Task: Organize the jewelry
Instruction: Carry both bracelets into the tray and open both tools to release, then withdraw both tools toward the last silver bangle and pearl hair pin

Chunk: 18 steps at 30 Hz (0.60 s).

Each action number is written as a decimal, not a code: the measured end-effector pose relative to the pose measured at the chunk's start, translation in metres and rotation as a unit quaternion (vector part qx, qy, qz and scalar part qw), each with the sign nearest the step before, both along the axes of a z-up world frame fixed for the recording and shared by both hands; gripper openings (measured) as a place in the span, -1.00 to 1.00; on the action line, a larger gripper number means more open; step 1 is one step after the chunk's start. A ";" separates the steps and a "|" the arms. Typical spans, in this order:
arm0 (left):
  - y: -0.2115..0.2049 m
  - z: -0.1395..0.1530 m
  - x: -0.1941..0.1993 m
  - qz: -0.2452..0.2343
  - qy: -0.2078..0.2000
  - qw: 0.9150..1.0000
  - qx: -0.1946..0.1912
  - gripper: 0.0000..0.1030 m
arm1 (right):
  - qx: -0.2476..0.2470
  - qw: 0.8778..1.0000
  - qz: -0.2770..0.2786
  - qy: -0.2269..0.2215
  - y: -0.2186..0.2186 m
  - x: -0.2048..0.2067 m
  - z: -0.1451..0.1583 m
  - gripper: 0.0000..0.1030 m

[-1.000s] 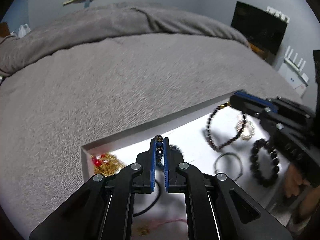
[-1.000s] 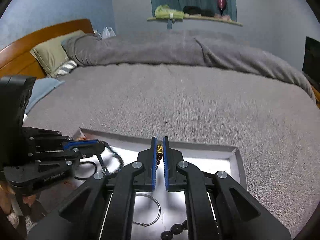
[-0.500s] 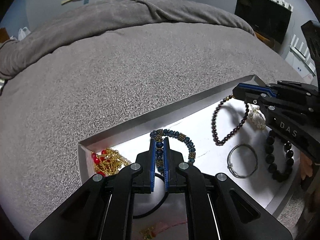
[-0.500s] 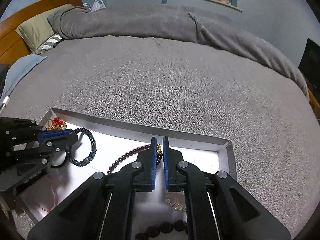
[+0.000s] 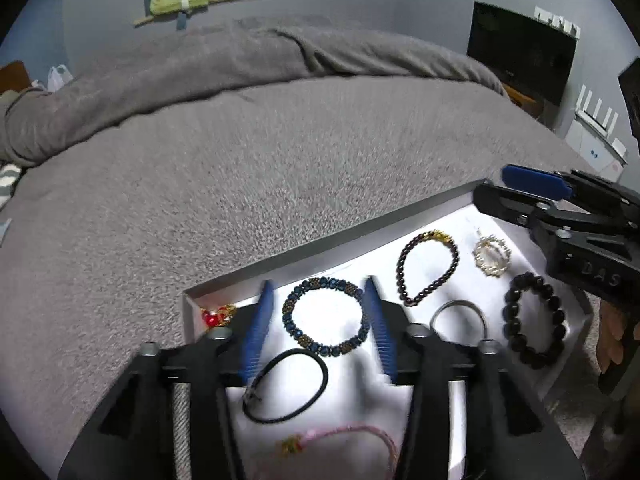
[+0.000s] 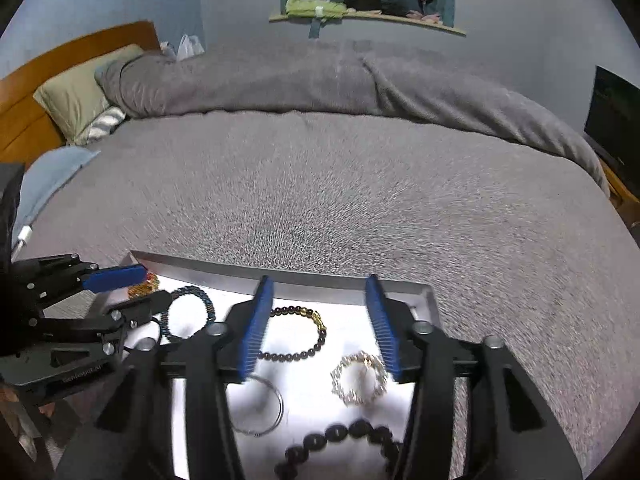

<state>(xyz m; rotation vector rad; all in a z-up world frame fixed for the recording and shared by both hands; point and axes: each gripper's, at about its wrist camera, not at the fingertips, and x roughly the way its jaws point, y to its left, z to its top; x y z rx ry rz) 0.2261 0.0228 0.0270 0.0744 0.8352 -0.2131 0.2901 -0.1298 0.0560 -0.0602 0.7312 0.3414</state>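
A white tray (image 5: 328, 246) with a grey rim lies on the grey bed and holds the jewelry. My left gripper (image 5: 320, 300) is open above a blue beaded bracelet (image 5: 324, 320), which lies flat on the tray between the fingers. My right gripper (image 6: 320, 296) is open above a dark purple bead bracelet (image 6: 298, 334) with a gold charm. That purple bracelet also shows in the left wrist view (image 5: 430, 266). The right gripper also shows in the left wrist view (image 5: 516, 196), and the left gripper in the right wrist view (image 6: 136, 288).
The tray also holds a black hair tie (image 5: 286, 386), a pink cord (image 5: 352, 436), a red-and-gold chain (image 5: 218, 316), a silver bangle (image 5: 460, 318), a pearl bracelet (image 5: 492, 256) and a black bead bracelet (image 5: 534, 320). Grey bedding (image 5: 240, 160) surrounds the tray.
Both grippers have opened. The blue bracelet has left the left gripper and the purple bracelet the right one; both now lie on the tray.
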 end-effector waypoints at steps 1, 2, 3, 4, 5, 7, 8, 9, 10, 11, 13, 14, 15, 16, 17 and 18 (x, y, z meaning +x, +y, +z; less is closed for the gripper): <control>0.001 0.005 -0.008 0.002 -0.009 1.000 -0.002 0.24 | 0.008 1.000 -0.002 -0.005 -0.003 -0.007 0.003 0.15; 0.000 0.007 -0.012 0.004 -0.013 1.000 -0.004 0.27 | 0.018 1.000 -0.006 -0.012 -0.009 -0.015 0.008 0.21; 0.001 0.011 -0.018 0.006 -0.021 1.000 -0.006 0.35 | 0.028 0.999 -0.010 -0.018 -0.014 -0.023 0.011 0.35; 0.002 0.015 -0.026 0.009 -0.028 1.000 -0.008 0.46 | 0.037 0.999 -0.013 -0.025 -0.019 -0.032 0.015 0.55; 0.002 0.018 -0.031 0.014 -0.035 0.999 -0.008 0.47 | 0.045 0.998 -0.019 -0.032 -0.026 -0.042 0.019 0.65; 0.004 0.027 -0.048 0.030 -0.056 0.998 -0.010 0.52 | 0.054 0.997 -0.032 -0.044 -0.037 -0.057 0.025 0.89; 0.004 0.032 -0.055 0.036 -0.064 0.997 -0.015 0.58 | 0.059 0.996 -0.040 -0.048 -0.043 -0.066 0.030 0.89; 0.005 0.037 -0.064 0.043 -0.076 0.996 -0.022 0.70 | 0.064 0.996 -0.046 -0.052 -0.047 -0.072 0.033 0.89; 0.005 0.041 -0.070 0.048 -0.087 0.995 -0.026 0.80 | 0.070 0.994 -0.052 -0.058 -0.052 -0.078 0.037 0.90; 0.005 0.045 -0.079 0.057 -0.100 0.993 -0.029 0.82 | 0.080 0.993 -0.062 -0.067 -0.058 -0.088 0.041 0.90; 0.003 0.051 -0.095 0.067 -0.114 0.991 -0.027 0.83 | 0.087 0.990 -0.071 -0.080 -0.064 -0.100 0.048 0.90; 0.002 0.052 -0.099 0.068 -0.115 0.991 -0.027 0.83 | 0.089 0.990 -0.072 -0.086 -0.066 -0.108 0.051 0.90; 0.000 0.054 -0.105 0.067 -0.116 0.991 -0.028 0.83 | 0.091 0.989 -0.070 -0.089 -0.068 -0.112 0.052 0.90; -0.002 0.055 -0.110 0.069 -0.116 0.990 -0.028 0.83 | 0.092 0.989 -0.069 -0.090 -0.068 -0.117 0.053 0.90; -0.003 0.056 -0.116 0.073 -0.117 0.990 -0.028 0.83 | 0.093 0.989 -0.069 -0.091 -0.069 -0.121 0.054 0.90; -0.004 0.058 -0.119 0.074 -0.118 0.990 -0.027 0.83 | 0.095 0.989 -0.067 -0.091 -0.069 -0.126 0.055 0.90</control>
